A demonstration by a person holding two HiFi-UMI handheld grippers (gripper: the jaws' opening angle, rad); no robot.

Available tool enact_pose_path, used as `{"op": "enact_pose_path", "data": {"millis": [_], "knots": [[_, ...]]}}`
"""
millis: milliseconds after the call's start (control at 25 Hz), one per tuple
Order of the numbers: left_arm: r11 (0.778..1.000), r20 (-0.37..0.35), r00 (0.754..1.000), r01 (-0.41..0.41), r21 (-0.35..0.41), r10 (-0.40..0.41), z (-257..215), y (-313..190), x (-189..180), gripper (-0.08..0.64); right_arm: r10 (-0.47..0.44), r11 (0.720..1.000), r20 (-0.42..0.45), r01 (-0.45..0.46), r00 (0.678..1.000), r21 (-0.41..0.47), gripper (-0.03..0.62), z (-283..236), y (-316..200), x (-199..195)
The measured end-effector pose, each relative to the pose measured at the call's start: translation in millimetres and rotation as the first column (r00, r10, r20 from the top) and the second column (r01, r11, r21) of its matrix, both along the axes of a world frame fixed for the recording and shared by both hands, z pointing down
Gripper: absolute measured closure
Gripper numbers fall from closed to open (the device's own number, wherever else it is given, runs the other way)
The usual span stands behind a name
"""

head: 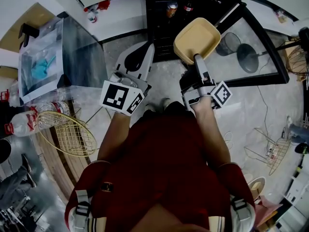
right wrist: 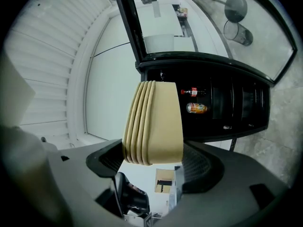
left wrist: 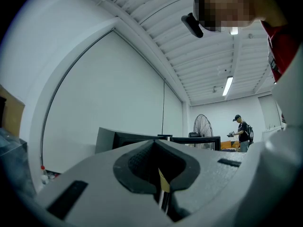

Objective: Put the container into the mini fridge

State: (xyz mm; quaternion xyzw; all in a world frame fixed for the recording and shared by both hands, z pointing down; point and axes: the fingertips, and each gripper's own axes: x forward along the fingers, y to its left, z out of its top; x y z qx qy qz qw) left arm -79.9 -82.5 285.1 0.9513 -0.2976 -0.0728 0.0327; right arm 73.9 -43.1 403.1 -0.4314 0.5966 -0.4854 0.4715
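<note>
- The tan container (head: 198, 38) is gripped at its near rim by the right gripper (head: 199, 64), whose jaws are spread wide against the rim on either side; it is held just in front of the mini fridge (head: 193, 13), outside its open front.
- The left gripper (left wrist: 160, 181) is held empty to the left of the fridge front, its jaws pressed together.
- Inside the fridge, a can (right wrist: 196, 108) and a bottle (right wrist: 193, 91) are seen lying on an upper shelf (both small in every view).
- The fridge's glass door (head: 256, 30) is swung open to the right of the cabinet.
- A pale, marbled grey floor (head: 251, 115) is spread in front of the fridge.
- Well to the left of the fridge, a glass-topped case (head: 63, 57) is stood, with a wire basket (head: 67, 132) and plastic bottles (head: 21, 124) nearer the person.
- More wire racks (head: 275, 151) are laid on the floor to the fridge's right.
- White walls and a ribbed ceiling with strip lights (left wrist: 227, 85) are shown in the left gripper view; a standing fan (left wrist: 202, 125) and a distant person (left wrist: 243, 132) are seen beyond.
</note>
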Motion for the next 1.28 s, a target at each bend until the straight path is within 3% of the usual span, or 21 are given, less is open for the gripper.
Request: {"op": "enact_pose_path", "data": {"millis": [520, 1280], "knots": [[1.000, 0.026, 1.000, 0.015, -0.009, -0.015, 14.0, 7.7, -8.2, 0.554, 0.024, 0.999, -0.043, -0.026, 0.999, -0.039, 0.221, 71.4, -21.5, 1.7], [0.990, 0.066, 0.988, 0.141, 0.013, -0.142, 28.9, -36.2, 16.2, 0.554, -0.060, 0.992, -0.030, 0.056, 0.998, -0.114, 0.221, 162.1, -106.1, 33.1]]}}
